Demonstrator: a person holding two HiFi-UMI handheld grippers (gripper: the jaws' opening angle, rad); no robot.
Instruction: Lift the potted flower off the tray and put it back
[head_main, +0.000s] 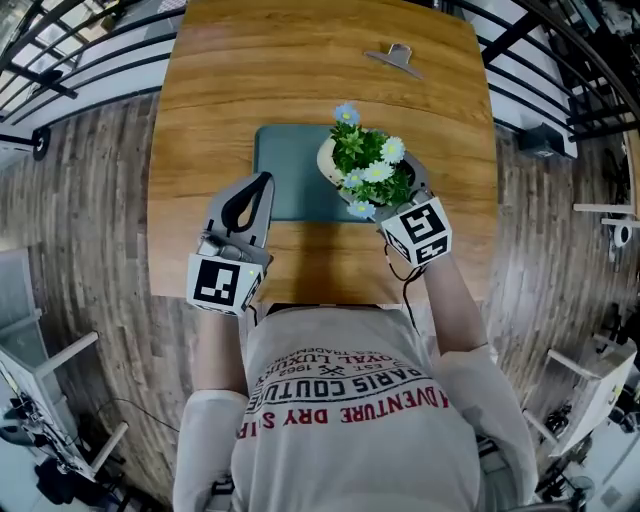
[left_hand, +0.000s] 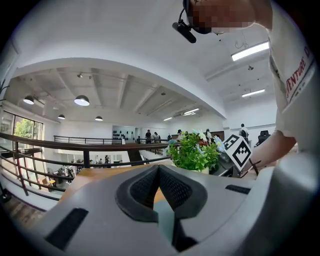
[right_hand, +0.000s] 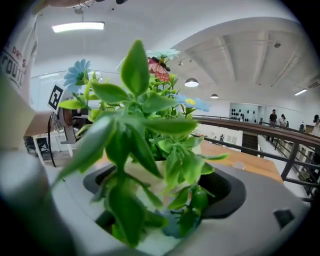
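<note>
A potted flower (head_main: 366, 163) with green leaves and white and blue blooms, in a cream pot, is at the right end of the teal tray (head_main: 288, 165). My right gripper (head_main: 386, 196) is shut on the pot (right_hand: 148, 176), whose cream side fills the gap between the jaws; leaves (right_hand: 135, 125) hide most of that view. Whether the pot rests on the tray or hangs just above it I cannot tell. My left gripper (head_main: 264, 181) is shut on nothing, its tips over the tray's front left part. From the left gripper (left_hand: 158, 169) the plant (left_hand: 193, 152) shows to the right.
The tray lies on a wooden table (head_main: 220, 120). A metal clip (head_main: 396, 57) lies at the table's far side. Black railings (head_main: 90, 60) run past the table's left and right. The person's torso (head_main: 350, 410) is close to the front edge.
</note>
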